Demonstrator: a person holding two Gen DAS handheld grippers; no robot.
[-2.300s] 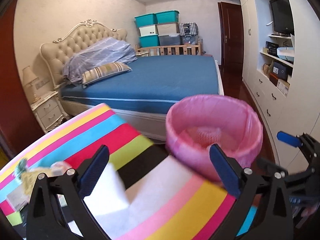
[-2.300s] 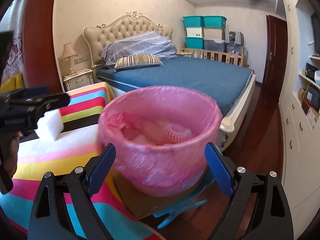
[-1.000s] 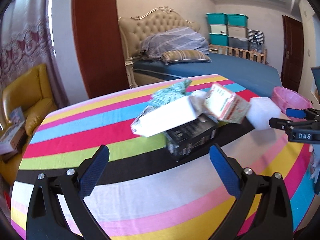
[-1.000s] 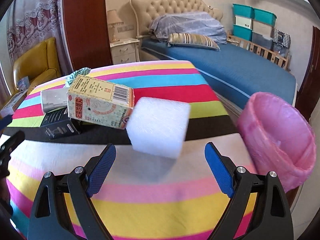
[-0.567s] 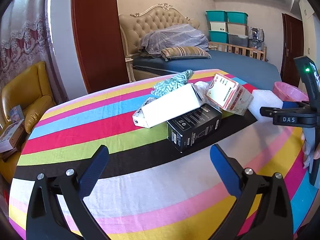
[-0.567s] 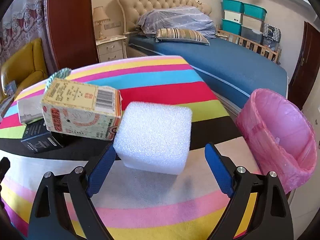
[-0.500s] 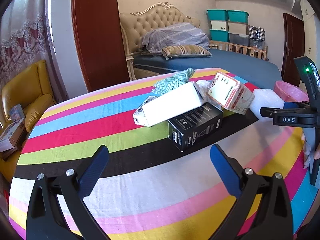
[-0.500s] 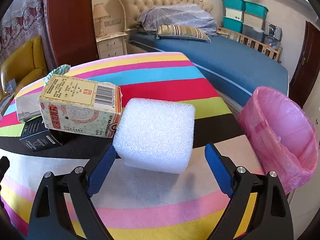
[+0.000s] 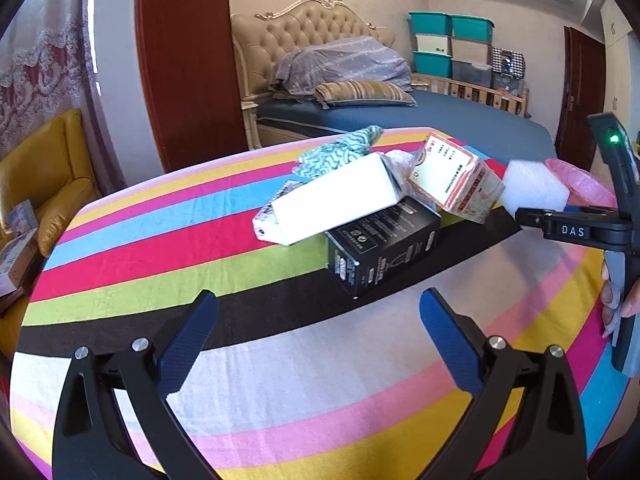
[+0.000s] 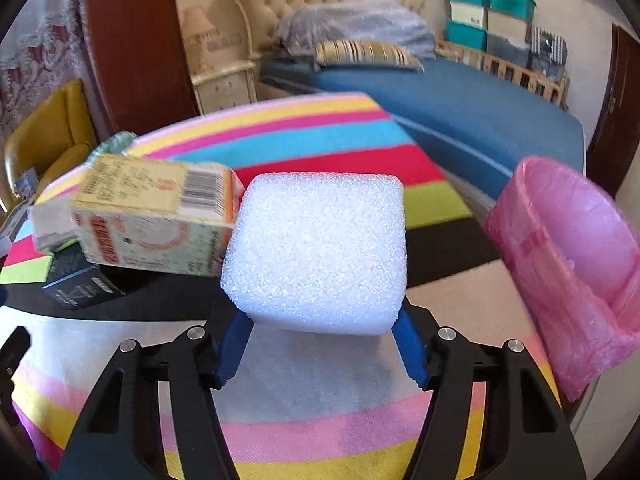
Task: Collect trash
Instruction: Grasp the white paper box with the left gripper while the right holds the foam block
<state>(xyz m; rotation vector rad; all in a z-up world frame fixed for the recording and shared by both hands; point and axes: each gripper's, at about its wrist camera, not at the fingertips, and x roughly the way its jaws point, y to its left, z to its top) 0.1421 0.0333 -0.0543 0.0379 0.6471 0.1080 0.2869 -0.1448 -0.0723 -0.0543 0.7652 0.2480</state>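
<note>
Closing on the white foam block (image 10: 318, 250), the right tongs (image 10: 320, 350) have their blue pads against its lower sides, and the jaws are narrowing on it; whether the block is squeezed firmly yet cannot be told. It sits on the striped, many-coloured surface (image 10: 312, 432), touching the cream printed carton (image 10: 152, 220) on its left, with the pink-lined waste bin (image 10: 568, 256) off the surface's edge to the right, near but apart.

The left tongs (image 9: 320, 340) hover spread and empty over the near stripes, pointed at the remaining pile: a long white box (image 9: 332, 204) leaning on a black box (image 9: 380, 248), a teal patterned cloth (image 9: 340, 150) behind them, and the cream carton beside them. From the left view the right tongs appear at the far right edge, a hand (image 9: 618, 304) on the handle.

My reading is that collection is mid-course at best. The bin's inside is too blurred to say what it holds. Left to do: lift the foam to the bin, then the two boxes, the carton and the cloth.
</note>
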